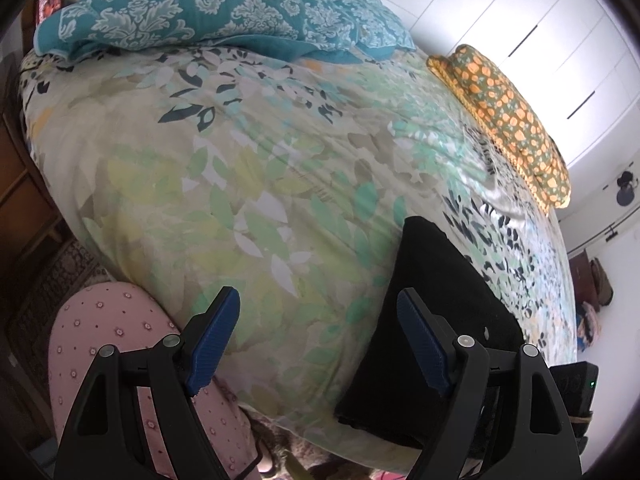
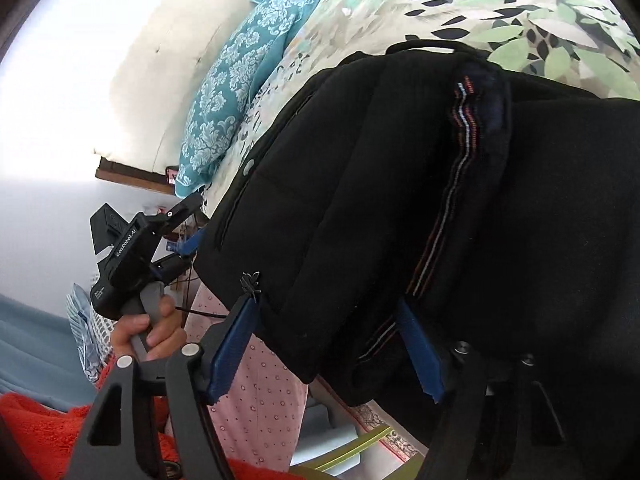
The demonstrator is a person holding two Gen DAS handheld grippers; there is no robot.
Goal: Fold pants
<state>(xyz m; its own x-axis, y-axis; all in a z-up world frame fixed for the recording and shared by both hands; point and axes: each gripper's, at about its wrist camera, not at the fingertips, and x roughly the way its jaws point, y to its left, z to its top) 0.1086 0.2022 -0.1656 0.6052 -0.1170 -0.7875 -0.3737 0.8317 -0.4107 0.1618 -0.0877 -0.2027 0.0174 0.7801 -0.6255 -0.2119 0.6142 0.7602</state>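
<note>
Black pants lie folded into a thick bundle near the bed's edge; a thin striped seam shows on the pants in the right wrist view. My right gripper straddles their near edge. The cloth sits between the blue pads, but pink fabric shows between the left pad and the cloth, so the jaws are open. My left gripper hangs open over the bare duvet just left of the pants, with nothing between its fingers. It also shows as the left gripper in a hand.
The floral duvet covers the bed. A teal patterned pillow lies at the head and an orange-flowered cushion at the far side. The person's pink-dotted leg stands against the bed edge. White wardrobe doors are behind.
</note>
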